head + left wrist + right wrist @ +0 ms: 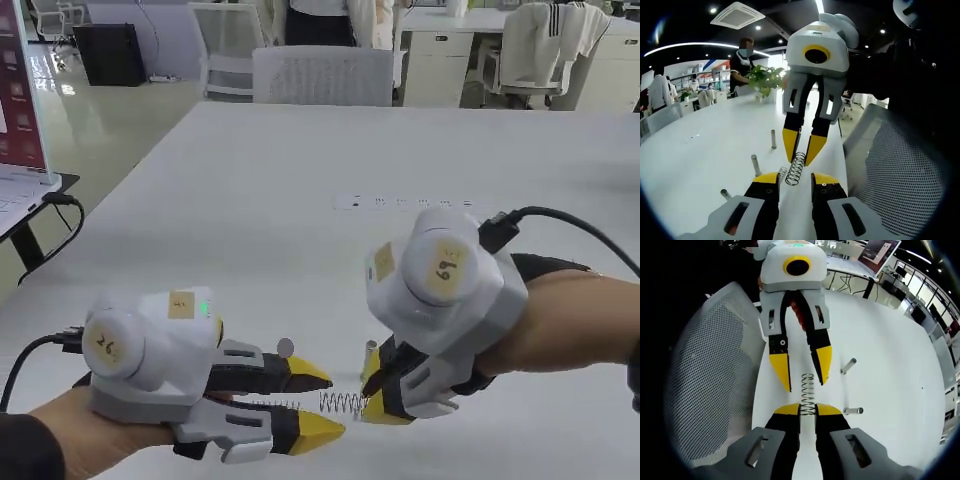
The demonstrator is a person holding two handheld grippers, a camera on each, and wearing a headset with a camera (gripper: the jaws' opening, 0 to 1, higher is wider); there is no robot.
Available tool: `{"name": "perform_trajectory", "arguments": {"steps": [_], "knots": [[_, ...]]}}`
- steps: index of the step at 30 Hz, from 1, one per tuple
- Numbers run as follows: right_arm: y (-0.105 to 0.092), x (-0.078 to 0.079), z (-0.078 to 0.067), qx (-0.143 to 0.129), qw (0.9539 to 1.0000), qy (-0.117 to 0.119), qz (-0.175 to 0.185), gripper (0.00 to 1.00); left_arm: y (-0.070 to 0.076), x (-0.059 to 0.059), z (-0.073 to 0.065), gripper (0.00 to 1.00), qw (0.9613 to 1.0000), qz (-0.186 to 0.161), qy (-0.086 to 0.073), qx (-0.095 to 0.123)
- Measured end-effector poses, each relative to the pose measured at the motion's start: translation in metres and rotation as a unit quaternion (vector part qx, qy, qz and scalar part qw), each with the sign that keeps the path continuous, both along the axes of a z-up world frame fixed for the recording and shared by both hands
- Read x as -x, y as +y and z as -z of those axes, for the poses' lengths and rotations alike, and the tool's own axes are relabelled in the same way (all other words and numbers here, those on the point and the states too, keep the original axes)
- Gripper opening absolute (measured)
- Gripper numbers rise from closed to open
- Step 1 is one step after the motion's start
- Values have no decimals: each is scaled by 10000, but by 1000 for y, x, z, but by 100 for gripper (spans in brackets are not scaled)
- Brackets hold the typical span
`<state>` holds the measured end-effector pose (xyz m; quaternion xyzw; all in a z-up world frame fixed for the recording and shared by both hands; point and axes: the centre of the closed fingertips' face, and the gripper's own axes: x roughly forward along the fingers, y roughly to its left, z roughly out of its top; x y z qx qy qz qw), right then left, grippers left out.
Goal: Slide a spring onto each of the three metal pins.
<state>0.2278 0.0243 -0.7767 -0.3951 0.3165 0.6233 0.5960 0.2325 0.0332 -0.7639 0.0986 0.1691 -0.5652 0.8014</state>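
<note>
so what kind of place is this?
Probably an open-plan office rather than a workshop: a long white table with a mesh chair at its far side, a laptop open off to the left, and more desks behind.

Silver spring [343, 403], white table [300, 170], grey mesh chair [715, 370]

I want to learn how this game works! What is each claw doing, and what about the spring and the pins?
Right claw: shut on one end of the spring.
Left claw: open, jaws either side of the spring's other end.
Spring: straight, between the two claws, on no pin yet.
Pins: all three standing upright, bare.
Laptop: open, screen lit.
</note>
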Motion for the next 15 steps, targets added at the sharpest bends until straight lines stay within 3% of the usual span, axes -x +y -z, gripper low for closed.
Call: {"name": "perform_trajectory", "arguments": {"steps": [15], "knots": [[-1, 1, 1, -24, 9997, -128, -204, 9, -1, 2, -1, 3, 10000, 80, -35, 16]]}}
